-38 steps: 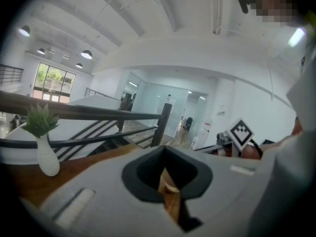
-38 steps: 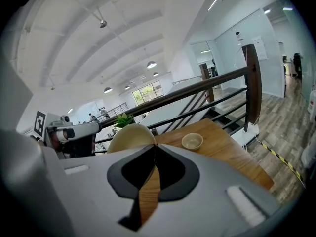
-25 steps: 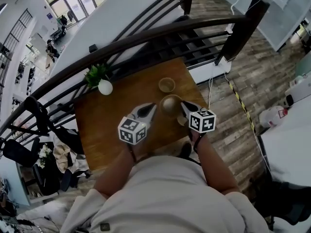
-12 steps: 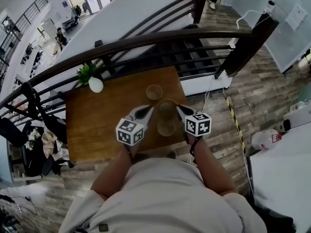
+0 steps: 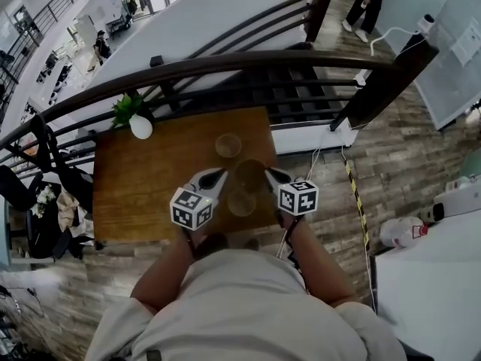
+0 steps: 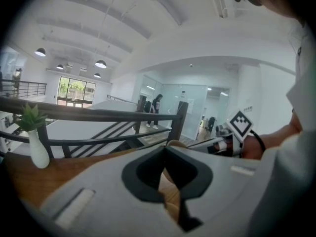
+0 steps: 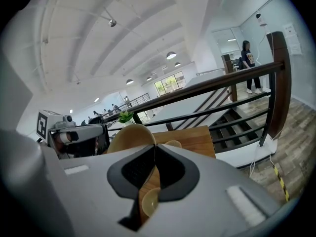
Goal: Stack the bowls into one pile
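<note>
The held bowl (image 5: pixel 250 175) hung over the surface (image 5: pixel 150 179). Your left hand-held gripper (image 5: pixel 220 174) and right hand-held gripper (image 5: pixel 269 174) pinched its rim from opposite sides, jaws closed. The near bowl (image 5: pixel 242 203) lay just below it, toward you, and the far bowl (image 5: pixel 228 145) beyond.

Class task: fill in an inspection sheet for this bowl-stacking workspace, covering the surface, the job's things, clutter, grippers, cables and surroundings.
Surface: wooden table.
Job's things: three bowls. The held bowl is lifted, close by the near bowl on the table. The far bowl stands apart, toward the railing.
Clutter: plant in a white vase at the table's far left corner.
Grippers: left hand-held gripper and right hand-held gripper each shut on the held bowl's rim, on opposite sides.
Cables: white cable on the floor.
Surroundings: railing, stairs, striped floor tape.
</note>
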Demonstrator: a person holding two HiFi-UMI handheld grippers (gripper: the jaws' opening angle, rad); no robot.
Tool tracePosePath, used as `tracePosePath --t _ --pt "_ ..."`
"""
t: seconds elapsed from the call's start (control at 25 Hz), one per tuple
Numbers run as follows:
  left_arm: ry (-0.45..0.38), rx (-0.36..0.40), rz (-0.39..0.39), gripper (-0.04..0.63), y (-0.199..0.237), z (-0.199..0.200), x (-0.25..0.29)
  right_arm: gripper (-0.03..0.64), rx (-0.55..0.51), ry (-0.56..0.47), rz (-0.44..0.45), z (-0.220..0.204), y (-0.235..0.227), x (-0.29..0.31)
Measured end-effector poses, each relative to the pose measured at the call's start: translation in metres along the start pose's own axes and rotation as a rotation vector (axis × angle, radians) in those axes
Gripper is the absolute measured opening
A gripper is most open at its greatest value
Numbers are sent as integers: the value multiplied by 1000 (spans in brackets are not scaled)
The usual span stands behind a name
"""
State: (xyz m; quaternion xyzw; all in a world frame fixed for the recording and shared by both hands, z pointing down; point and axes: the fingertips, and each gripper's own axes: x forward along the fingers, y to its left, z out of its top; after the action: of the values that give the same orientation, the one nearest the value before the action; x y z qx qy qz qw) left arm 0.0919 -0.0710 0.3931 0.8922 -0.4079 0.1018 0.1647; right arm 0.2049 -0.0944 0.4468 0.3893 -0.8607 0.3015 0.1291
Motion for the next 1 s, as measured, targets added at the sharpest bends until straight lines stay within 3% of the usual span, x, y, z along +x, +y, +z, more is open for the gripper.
tracePosePath --t 0.32,1.0 --pt "50 -16 -23 5 -6 -20 20 18 26 46 10 -23 -13 5" --pt "153 -70 -33 5 32 -83 42 18 100 145 -17 -77 -36 44"
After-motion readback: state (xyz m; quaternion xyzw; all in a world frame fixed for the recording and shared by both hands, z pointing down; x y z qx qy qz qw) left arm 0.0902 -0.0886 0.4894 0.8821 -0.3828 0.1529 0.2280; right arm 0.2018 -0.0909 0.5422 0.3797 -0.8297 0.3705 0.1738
